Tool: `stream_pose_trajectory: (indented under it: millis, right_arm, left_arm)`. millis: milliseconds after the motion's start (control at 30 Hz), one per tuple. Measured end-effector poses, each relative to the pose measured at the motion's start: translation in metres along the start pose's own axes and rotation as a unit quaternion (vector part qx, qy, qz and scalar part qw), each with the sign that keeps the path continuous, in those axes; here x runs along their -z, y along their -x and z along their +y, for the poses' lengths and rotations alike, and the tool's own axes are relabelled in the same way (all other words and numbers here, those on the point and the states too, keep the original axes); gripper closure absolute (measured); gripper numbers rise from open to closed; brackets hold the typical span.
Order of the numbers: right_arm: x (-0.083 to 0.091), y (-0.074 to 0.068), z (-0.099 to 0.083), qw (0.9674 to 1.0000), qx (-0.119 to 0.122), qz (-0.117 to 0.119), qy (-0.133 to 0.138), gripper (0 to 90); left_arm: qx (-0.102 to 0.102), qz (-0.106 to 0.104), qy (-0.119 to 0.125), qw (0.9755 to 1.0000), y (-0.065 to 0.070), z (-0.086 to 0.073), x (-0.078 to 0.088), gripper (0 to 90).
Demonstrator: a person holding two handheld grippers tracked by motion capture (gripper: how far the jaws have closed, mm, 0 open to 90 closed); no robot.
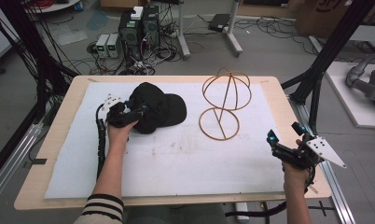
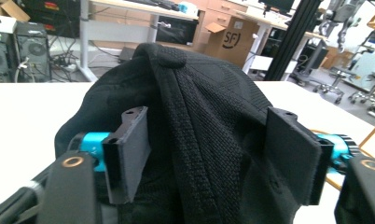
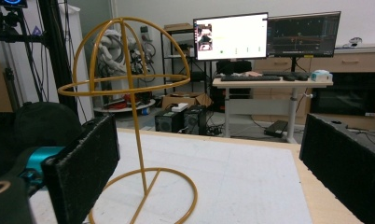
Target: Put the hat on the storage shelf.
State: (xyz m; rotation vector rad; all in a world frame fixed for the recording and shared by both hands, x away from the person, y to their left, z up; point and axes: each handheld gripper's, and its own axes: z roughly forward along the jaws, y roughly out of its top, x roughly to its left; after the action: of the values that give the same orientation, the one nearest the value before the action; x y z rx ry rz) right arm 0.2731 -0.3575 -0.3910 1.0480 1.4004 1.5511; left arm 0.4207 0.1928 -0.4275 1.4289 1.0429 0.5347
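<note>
Black cap [image 2: 195, 121] sits between the jaws of the left gripper [image 2: 209, 154], crown bunched into a ridge running up the middle of the gap. Both pads stand a little off the fabric, wide enough that nothing is pinched yet. Beyond the jaws lies the white mat [image 1: 176, 158], and well to one side stands the gold wire hat stand [image 1: 223, 102]. The right gripper [image 3: 209, 163] waits wide and empty, with the stand straight ahead between its jaws. Likely risk: soft fabric could fold or slide, so the pads catch only a thin pleat and the cap sags, slips free, or snags on the stand's wire dome
</note>
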Motion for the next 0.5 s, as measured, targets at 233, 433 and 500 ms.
stream_pose_trajectory:
  millis: [233, 433, 500]
  right_arm:
    - [-0.0001, 0.0001, 0.0001, 1.0000, 0.001, -0.001, 0.000, 4.4]
    - [-0.0003, 0.0003, 0.0000, 1.0000, 0.004, 0.000, 0.002, 4.4]
    - [-0.0002, 0.0000, 0.0000, 1.0000, 0.002, 0.000, 0.000, 4.4]
  left_arm:
    - [0.013, -0.028, 0.000, 0.9995, 0.0008, -0.0020, -0.0019, 47.4]
    - [0.017, -0.025, -0.004, 0.9995, -0.0003, -0.0022, -0.0013, 66.2]
    - [0.019, -0.025, -0.005, 0.9995, -0.0011, -0.0014, 0.0003, 71.6]
